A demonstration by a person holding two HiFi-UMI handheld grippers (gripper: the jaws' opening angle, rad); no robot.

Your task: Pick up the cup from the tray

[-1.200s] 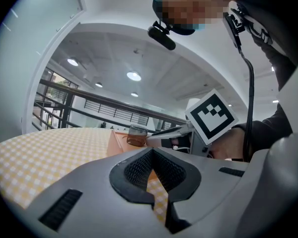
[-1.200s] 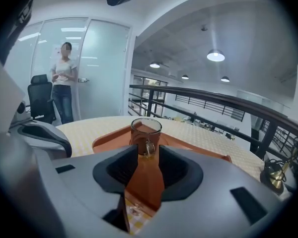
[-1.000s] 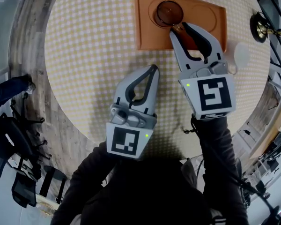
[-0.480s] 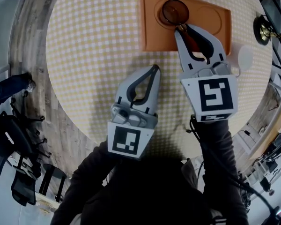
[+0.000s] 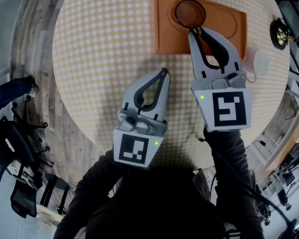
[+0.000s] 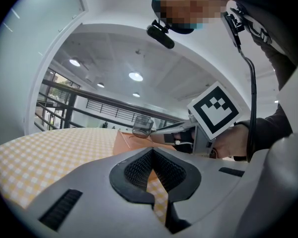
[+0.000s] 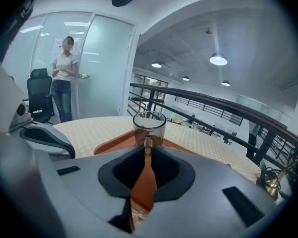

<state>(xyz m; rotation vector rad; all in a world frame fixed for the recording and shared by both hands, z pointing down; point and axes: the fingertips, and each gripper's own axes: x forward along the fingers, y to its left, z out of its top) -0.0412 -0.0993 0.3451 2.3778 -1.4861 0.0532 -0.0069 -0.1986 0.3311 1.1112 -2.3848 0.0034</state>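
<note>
A clear brownish glass cup (image 5: 189, 12) with a small handle stands in the left round hollow of an orange tray (image 5: 224, 19) at the table's far side. My right gripper (image 5: 193, 30) reaches over the tray's near edge. Its jaws are closing, and the tips pinch the handle on the cup's near side. The right gripper view shows the cup (image 7: 150, 125) upright on the tray (image 7: 114, 142), straight ahead of the tips (image 7: 148, 145). My left gripper (image 5: 162, 72) hovers shut and empty over the middle of the table, well short of the tray.
The round table (image 5: 104, 49) has a yellow checked cloth. A white object (image 5: 259, 59) lies near its right edge, and a brass item (image 5: 279, 31) sits beyond it. A person (image 7: 63, 78) stands by a glass wall beside an office chair (image 7: 39, 98).
My right gripper's jaws have narrowed from wide apart to pinched at the cup's handle, and it has edged slightly forward. The left gripper has stayed in place.
</note>
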